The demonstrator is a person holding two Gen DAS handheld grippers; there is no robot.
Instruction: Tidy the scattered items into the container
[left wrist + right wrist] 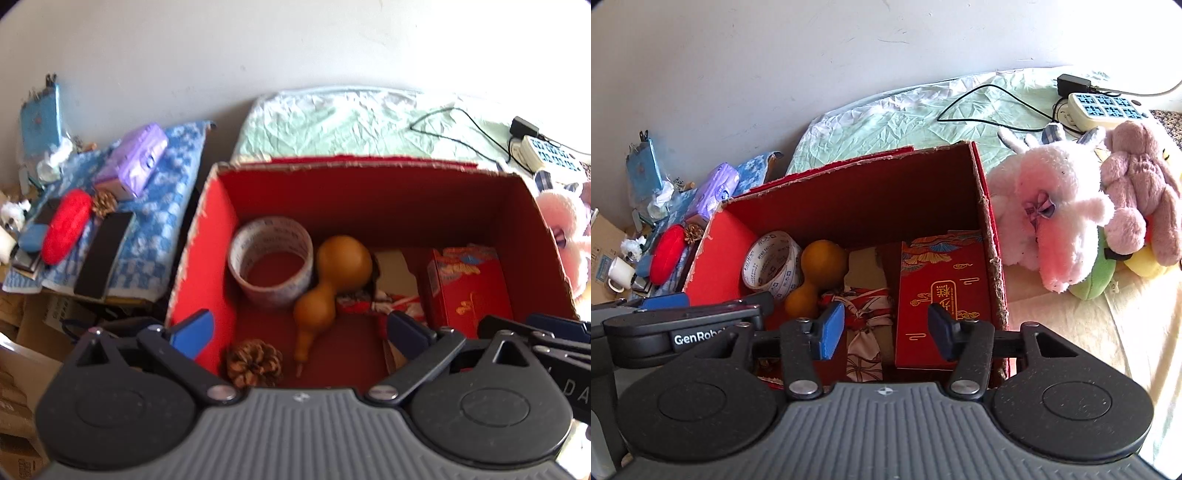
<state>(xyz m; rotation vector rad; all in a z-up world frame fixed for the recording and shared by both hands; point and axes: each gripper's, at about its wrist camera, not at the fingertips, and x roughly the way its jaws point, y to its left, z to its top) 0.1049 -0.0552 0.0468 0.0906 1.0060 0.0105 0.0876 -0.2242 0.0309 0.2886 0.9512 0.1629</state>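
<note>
A red cardboard box (pixel 210 236) (pixel 993 258) stands open in front of both grippers. Inside lie a tape roll (pixel 271 258) (pixel 772 266), a brown gourd (pixel 332 277) (pixel 816 273), a pine cone (pixel 255 363), a patterned red cloth (pixel 864 325) and a red gift box (pixel 469 291) (pixel 945 295). My left gripper (pixel 301 332) is open and empty over the box's near edge. My right gripper (pixel 886 328) is open and empty over the gift box. A second pine cone (pixel 103 203) and a red case (pixel 66 230) (pixel 666 254) lie on the left.
A blue checked towel (pixel 162 206) on the left holds a purple tissue pack (pixel 135 164) and a black case (pixel 103 254). Plush toys (pixel 1071 214) lie right of the box. A power strip (pixel 1104 109) and cable sit on the green sheet (pixel 886 122) behind.
</note>
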